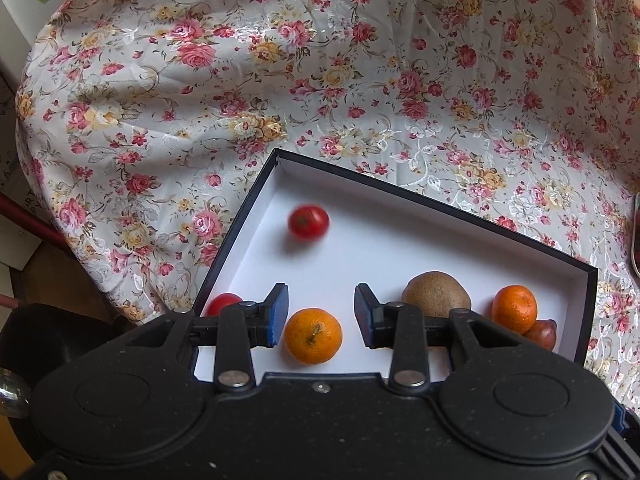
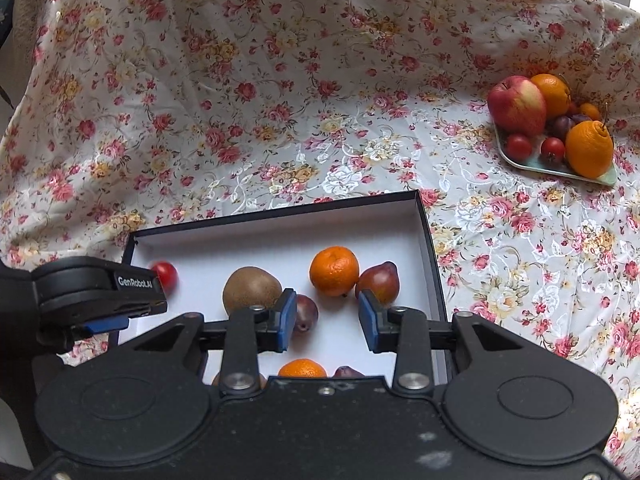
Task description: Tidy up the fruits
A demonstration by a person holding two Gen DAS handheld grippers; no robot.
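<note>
Over the shallow dark-rimmed box [image 1: 592,312] with its white floor, both tools hang with nothing between their blue pads. From the left wrist view, a mandarin [image 1: 313,335] lies on the box floor just under the left hand-held gripper [image 1: 321,316], at about six o'clock from the gap, touching neither pad; the jaws stand wide apart. A tomato [image 1: 308,221] sits apart at eleven o'clock, slightly blurred, and a second tomato [image 1: 223,303] peeks out at nine o'clock behind the left finger. At three o'clock lie a kiwi [image 1: 436,294], another mandarin [image 1: 514,309] and a reddish pear [image 1: 542,333] pressed close together.

From the right wrist view, the right hand-held gripper [image 2: 327,322] is also spread wide and empty. A plum [image 2: 306,314] lies just beside its left pad, and the mandarin and pear touch each other at twelve to one o'clock. At two o'clock, well apart on the floral tablecloth [image 2: 280,120] covering the table, a pale green plate [image 2: 560,170] carries an apple [image 2: 517,105], oranges [image 2: 589,149], small tomatoes and plums.
</note>
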